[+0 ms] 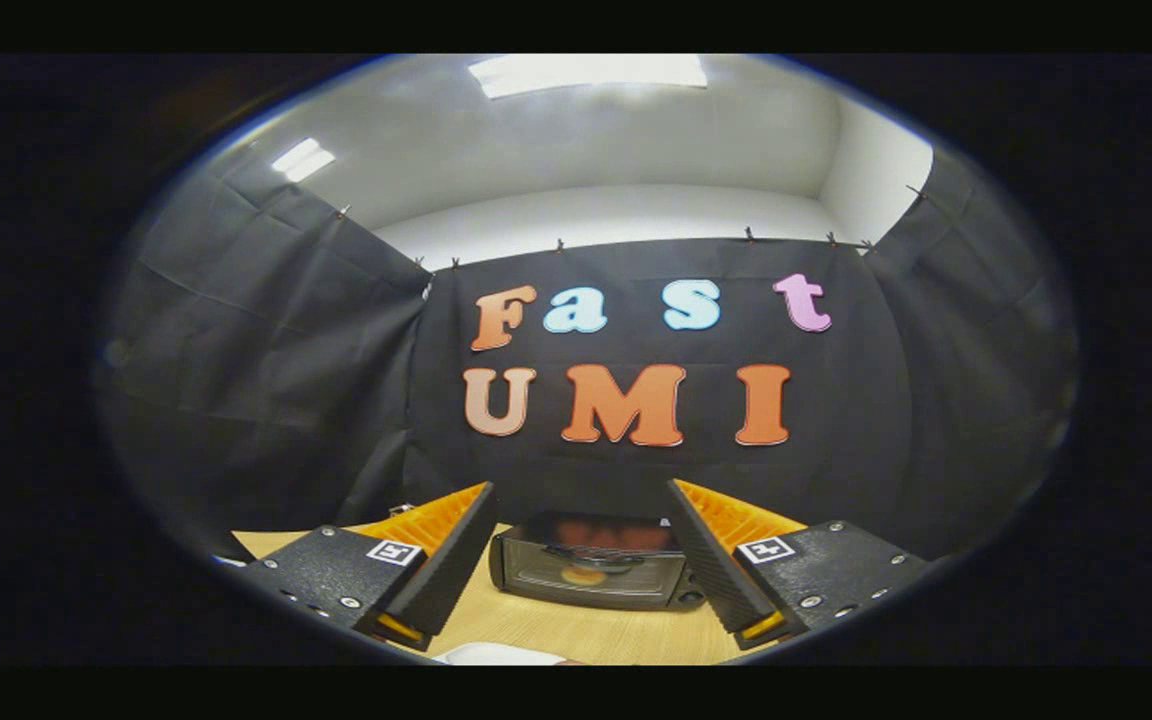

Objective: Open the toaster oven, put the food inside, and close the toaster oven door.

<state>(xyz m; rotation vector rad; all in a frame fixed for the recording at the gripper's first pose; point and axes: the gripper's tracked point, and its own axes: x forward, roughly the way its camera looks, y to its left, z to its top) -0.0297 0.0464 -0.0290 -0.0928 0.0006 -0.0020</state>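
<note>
Claw (581, 540) agape over wooden table (576, 630)

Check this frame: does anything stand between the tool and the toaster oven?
Nothing visible does. The tool is open, its fingers spread apart and holding nothing. The toaster oven sits beyond them on the wooden table, door shut, with bare tabletop in between. A white object lies on the table nearer than the fingers, off that path.
</note>
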